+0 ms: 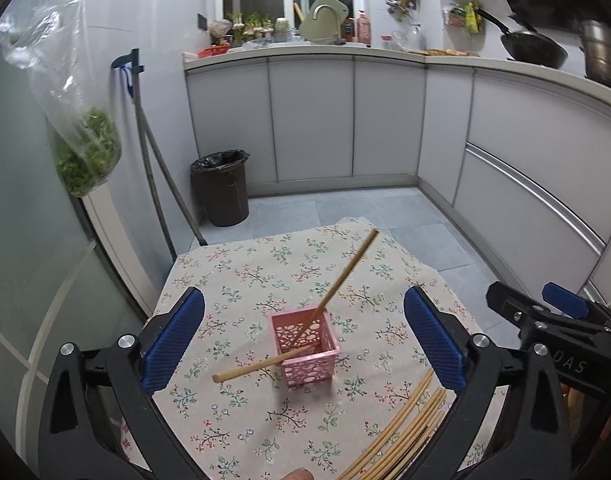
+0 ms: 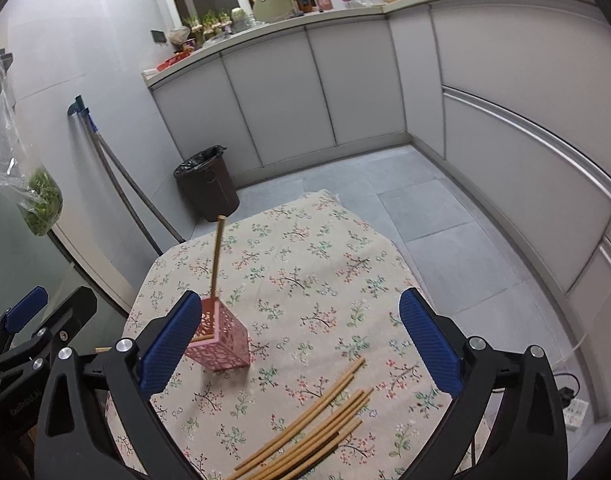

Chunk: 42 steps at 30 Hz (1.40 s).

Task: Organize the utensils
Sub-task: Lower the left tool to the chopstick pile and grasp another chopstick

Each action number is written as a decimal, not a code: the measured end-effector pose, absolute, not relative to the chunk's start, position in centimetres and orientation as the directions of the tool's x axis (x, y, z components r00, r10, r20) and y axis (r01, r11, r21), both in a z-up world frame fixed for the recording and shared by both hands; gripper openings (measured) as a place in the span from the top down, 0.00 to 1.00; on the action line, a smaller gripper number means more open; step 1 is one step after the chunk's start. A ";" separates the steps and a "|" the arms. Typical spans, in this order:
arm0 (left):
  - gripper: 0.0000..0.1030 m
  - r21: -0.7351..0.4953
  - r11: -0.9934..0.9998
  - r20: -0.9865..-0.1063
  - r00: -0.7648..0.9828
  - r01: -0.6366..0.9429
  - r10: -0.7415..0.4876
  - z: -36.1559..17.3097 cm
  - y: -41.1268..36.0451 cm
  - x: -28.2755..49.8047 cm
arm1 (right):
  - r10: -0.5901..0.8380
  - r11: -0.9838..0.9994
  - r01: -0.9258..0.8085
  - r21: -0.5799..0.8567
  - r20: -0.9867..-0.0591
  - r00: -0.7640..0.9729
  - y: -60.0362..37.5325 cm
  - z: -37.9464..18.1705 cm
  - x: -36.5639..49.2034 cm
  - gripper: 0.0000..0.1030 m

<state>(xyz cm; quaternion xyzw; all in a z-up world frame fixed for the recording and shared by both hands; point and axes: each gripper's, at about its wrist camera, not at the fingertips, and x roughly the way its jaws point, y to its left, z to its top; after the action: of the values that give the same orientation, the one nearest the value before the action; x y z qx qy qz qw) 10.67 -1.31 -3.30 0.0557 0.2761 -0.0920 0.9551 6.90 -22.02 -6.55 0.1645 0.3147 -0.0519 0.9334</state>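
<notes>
A small pink perforated holder (image 1: pixel 305 348) (image 2: pixel 221 338) stands on the floral tablecloth (image 1: pixel 265 280) (image 2: pixel 305 264). Two bamboo chopsticks lean in it: one (image 1: pixel 341 276) (image 2: pixel 216 258) points up and away, the other (image 1: pixel 261 366) juts over the near-left rim. A loose pile of chopsticks (image 1: pixel 401 436) (image 2: pixel 313 428) lies near the table's front right. My left gripper (image 1: pixel 305 344) is open wide, its blue pads (image 1: pixel 173 336) standing either side of the holder without touching it. My right gripper (image 2: pixel 301 344) is open too, above the pile, with nothing between its pads (image 2: pixel 429 344).
The small table sits in a kitchen corner, grey floor tiles beyond its edges. A dark waste bin (image 1: pixel 221 188) (image 2: pixel 207 184) and leaning mop handles (image 1: pixel 153 168) stand at the far left. A bag of greens (image 1: pixel 85 152) hangs at left. Cabinets (image 1: pixel 313 120) run along the back and right.
</notes>
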 end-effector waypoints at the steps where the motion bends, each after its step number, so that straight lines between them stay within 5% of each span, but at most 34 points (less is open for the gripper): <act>1: 0.07 0.061 0.975 -0.541 0.829 0.212 -0.146 -3.4 -1.6 10.6 | 0.004 0.937 0.209 0.280 -0.607 0.795 -22.4 -6.7 6.7 0.06; 13: 0.07 0.129 0.939 -0.590 0.786 0.319 -0.186 -5.5 -5.5 9.6 | -0.019 0.847 0.356 0.395 -0.647 0.763 -28.1 -8.9 3.3 0.06; 22: 0.07 0.137 0.806 -0.806 0.538 0.576 -0.248 -11.6 -11.7 9.9 | 0.139 0.577 0.559 0.595 -0.747 0.651 -33.1 -16.8 0.5 0.07; 33: 0.07 -0.096 0.833 -0.943 0.219 0.546 -0.252 -18.8 -16.3 16.9 | 0.279 0.399 0.637 0.660 -0.749 0.601 -34.5 -21.1 0.2 0.06; 35: 0.11 -0.099 0.840 -0.956 0.184 0.533 -0.229 -20.4 -17.3 18.3 | 0.286 0.384 0.648 0.657 -0.753 0.593 -34.6 -21.6 0.2 0.06; 39: 0.40 -0.114 0.850 -0.977 0.097 0.514 -0.190 -23.6 -18.6 20.0 | 0.297 0.385 0.658 0.648 -0.761 0.576 -35.0 -22.1 0.5 0.07; 42: 0.45 -0.083 0.859 -0.979 0.119 0.505 -0.164 -24.7 -19.2 20.6 | 0.307 0.377 0.662 0.648 -0.761 0.571 -35.1 -22.4 0.6 0.07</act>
<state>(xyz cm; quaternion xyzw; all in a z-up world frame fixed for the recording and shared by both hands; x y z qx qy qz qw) 20.60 -19.18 -24.71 0.1367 0.6237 -0.2272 0.7353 0.61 -35.09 -22.42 0.5435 0.4456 -0.1265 0.7000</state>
